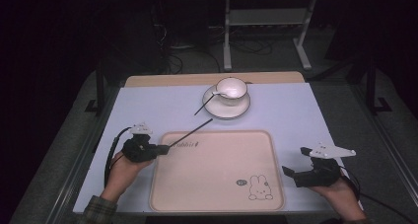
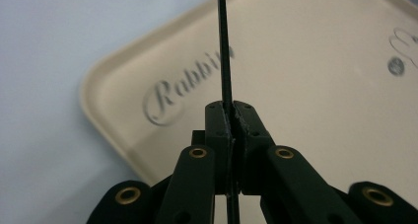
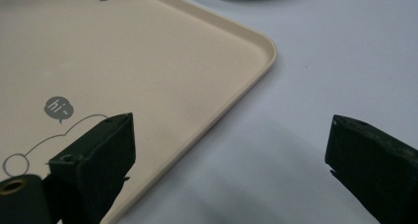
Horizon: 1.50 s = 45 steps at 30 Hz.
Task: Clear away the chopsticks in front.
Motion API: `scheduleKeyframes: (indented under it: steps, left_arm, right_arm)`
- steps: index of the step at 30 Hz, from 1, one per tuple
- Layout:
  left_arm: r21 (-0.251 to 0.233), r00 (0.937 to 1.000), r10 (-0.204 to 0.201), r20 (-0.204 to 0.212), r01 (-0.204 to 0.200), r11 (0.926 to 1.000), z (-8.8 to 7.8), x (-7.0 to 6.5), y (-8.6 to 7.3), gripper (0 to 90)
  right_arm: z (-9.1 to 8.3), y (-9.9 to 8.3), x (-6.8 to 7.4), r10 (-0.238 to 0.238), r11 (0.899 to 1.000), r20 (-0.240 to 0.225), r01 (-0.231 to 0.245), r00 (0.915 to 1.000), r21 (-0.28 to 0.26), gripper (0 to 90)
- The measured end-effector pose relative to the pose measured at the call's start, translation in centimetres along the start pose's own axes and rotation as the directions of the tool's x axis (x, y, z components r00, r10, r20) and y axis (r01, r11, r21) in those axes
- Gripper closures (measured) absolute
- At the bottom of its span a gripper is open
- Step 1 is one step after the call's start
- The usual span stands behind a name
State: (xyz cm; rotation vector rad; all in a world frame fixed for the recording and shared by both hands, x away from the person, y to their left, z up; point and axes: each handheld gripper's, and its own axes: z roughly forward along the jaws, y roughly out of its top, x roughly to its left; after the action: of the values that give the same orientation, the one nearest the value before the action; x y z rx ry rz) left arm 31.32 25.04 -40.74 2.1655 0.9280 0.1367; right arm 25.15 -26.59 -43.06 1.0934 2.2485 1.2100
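My left gripper [image 1: 165,148] is shut on a thin black stick [image 1: 190,131] that slants up and right over the beige tray's [image 1: 217,194] top left corner toward the saucer. In the left gripper view the stick [image 2: 224,51] rises straight from between the closed jaws [image 2: 231,116], above the tray's "Rabbit" lettering. A white cup [image 1: 231,90] sits on a white saucer [image 1: 226,110] at the table's far middle, a spoon [image 1: 206,104] leaning out of it. My right gripper [image 1: 291,172] stands open at the tray's right edge, nothing between its jaws [image 3: 231,150].
The tray [image 3: 148,66] carries a rabbit drawing [image 1: 260,188] and a "hi" bubble near its front right corner. A pale lilac mat [image 1: 291,115] covers the table. A wooden strip [image 1: 212,78] runs along the far edge; a metal frame stands on the floor beyond.
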Motion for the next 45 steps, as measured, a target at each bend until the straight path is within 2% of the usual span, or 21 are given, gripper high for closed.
scheduleKeyframes:
  steps: [3,7,13,18,23,28,30,32,34,35,36,37,39,40,45]
  left_arm:
    - [0.025,0.9997,0.021,0.016,-0.021,0.9995,0.4,-1.0,-0.5,85.2]
    - [0.046,0.9993,0.029,0.025,-0.03,0.9985,0.7,-1.5,-0.9,85.2]
    - [0.087,0.9989,0.039,0.025,-0.041,0.9954,1.6,-1.6,-1.3,85.1]
    - [0.137,0.9988,0.045,0.019,-0.047,0.9895,2.5,-1.5,-1.7,85.0]
    - [0.137,0.9988,0.044,0.019,-0.046,0.9894,2.7,-1.5,-1.7,84.5]
    - [0.133,0.9988,0.041,0.025,-0.044,0.9902,2.7,-1.5,-1.7,79.9]
    - [0.131,0.9989,0.038,0.028,-0.041,0.9905,2.7,-1.6,-1.6,75.8]
    - [0.127,0.9989,0.04,0.024,-0.043,0.991,2.7,-1.6,-1.4,67.3]
    - [0.094,0.9989,0.044,0.018,-0.046,0.9945,2.7,-1.5,-0.9,57.3]
    - [0.079,0.9985,0.054,0.006,-0.055,0.9954,2.7,-1.4,-0.5,51.0]
    - [0.076,0.9988,0.049,-0.004,-0.048,0.9959,2.8,-1.3,-0.1,41.0]
    - [0.076,0.9988,0.047,-0.018,-0.045,0.9961,2.9,-1.3,0.2,26.1]
    - [0.09,0.9964,0.065,-0.054,-0.06,0.9942,3.5,-1.1,1.5,20.7]
    - [0.09,0.9964,0.065,-0.054,-0.06,0.9942,3.5,-1.1,1.5,19.8]
    - [0.082,0.992,0.105,-0.069,-0.1,0.9916,4.5,-0.3,4.1,15.4]
  right_arm:
    - [0.0,0.0,0.0,-0.001,1.0,0.0,0.001,1.0,0.001,4.3]
    - [0.1,0.0,0.0,-0.003,1.0,0.0,0.003,1.0,0.001,4.3]
    - [0.0,0.1,0.1,-0.006,1.0,-0.001,0.006,1.0,0.001,4.3]
    - [0.1,0.1,0.1,-0.008,1.0,-0.003,0.008,1.0,0.005,4.3]
    - [0.1,0.1,0.1,-0.009,1.0,-0.004,0.009,0.9999,0.002,4.4]
    - [0.1,0.1,0.2,-0.007,1.0,-0.004,0.007,1.0,0.004,4.3]
    - [0.1,0.1,0.2,-0.006,1.0,-0.005,0.006,1.0,0.003,4.4]
    - [0.1,0.1,0.2,-0.007,1.0,-0.005,0.007,1.0,0.003,4.3]
    - [0.2,0.1,0.2,-0.009,1.0,-0.004,0.009,1.0,0.007,4.3]
    - [0.2,0.1,0.2,-0.009,1.0,-0.004,0.009,1.0,0.008,4.3]
    - [0.2,0.1,0.2,-0.009,1.0,-0.003,0.009,1.0,0.006,4.3]
    - [0.1,0.2,0.2,-0.008,1.0,-0.003,0.008,1.0,0.005,4.3]
    - [0.1,0.2,0.3,-0.006,1.0,-0.003,0.006,1.0,0.003,4.3]
    - [0.1,0.2,0.3,-0.007,1.0,-0.003,0.007,1.0,0.002,4.3]
    - [0.2,0.3,0.4,-0.012,1.0,-0.005,0.012,0.9999,0.006,4.3]
